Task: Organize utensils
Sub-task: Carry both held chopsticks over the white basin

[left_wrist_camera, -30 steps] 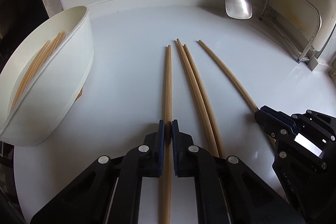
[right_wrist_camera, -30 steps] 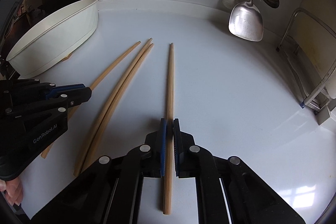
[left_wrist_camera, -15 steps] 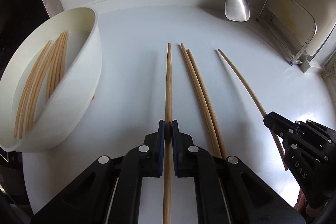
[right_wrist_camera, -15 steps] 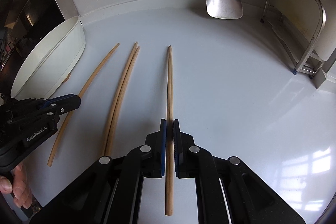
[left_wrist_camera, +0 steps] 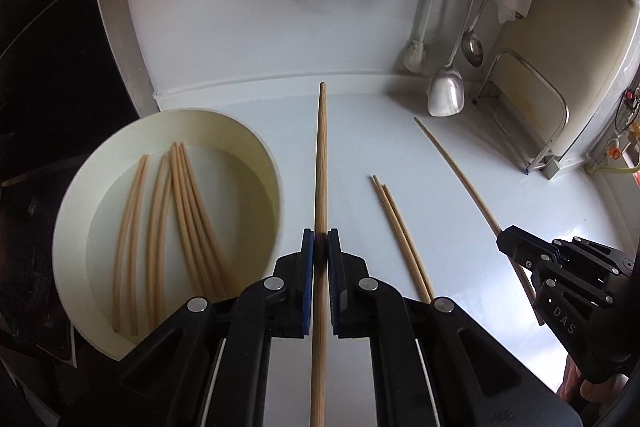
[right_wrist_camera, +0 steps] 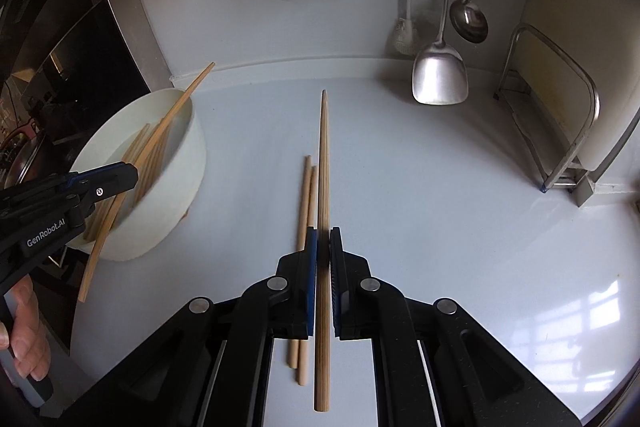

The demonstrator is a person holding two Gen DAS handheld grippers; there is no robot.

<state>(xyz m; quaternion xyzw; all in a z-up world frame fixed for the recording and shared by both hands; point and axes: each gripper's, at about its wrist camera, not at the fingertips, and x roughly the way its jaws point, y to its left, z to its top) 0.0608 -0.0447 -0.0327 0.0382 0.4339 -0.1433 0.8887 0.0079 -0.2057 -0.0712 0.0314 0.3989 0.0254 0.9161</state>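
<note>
Black tool (left_wrist_camera: pixel 321 251) with blue pads (left_wrist_camera: pixel 307 267), silver screws (left_wrist_camera: pixel 273 283), "GenRobot.AI" lettering.

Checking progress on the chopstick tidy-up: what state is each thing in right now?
Left gripper: shut on one chopstick, lifted.
Right gripper: shut on another chopstick, lifted.
Chopstick pair: lying loose on the counter.
White bowl: holding several chopsticks.
Metal spatula: hanging at the wall.
</note>
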